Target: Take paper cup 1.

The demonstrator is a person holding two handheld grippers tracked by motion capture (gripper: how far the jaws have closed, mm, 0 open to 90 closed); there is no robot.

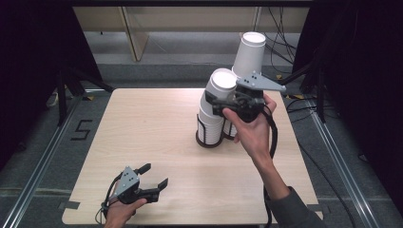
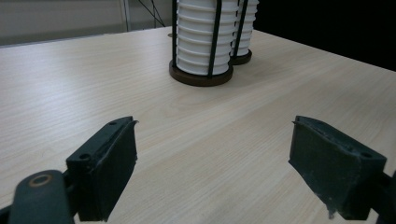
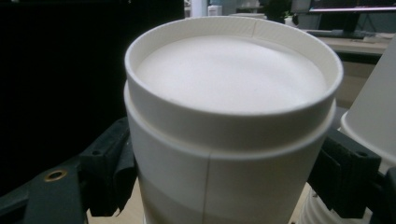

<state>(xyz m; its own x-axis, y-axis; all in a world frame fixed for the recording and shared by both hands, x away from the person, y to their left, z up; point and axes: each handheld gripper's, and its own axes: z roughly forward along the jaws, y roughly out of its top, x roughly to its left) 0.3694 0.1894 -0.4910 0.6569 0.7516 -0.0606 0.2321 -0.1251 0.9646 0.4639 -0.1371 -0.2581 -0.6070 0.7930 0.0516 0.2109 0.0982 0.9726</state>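
High view showed the right gripper (image 1: pixel 223 105) clenched around the top cup (image 1: pixel 223 81), mid-removal; next needed a straight lift, left gripper (image 1: pixel 154 175) gaping.

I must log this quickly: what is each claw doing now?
Left claw: open, holding nothing.
Right claw: closed on a white paper cup.

A lab-style recording bay: a bare wooden table (image 1: pixel 157 142) under the left gripper (image 1: pixel 154 175) stands on grey floor between metal floor rails (image 1: pixel 43 161). Beyond the right gripper (image 1: pixel 216 102), black curtains (image 1: pixel 33 42) and loose cables (image 1: pixel 280 42).
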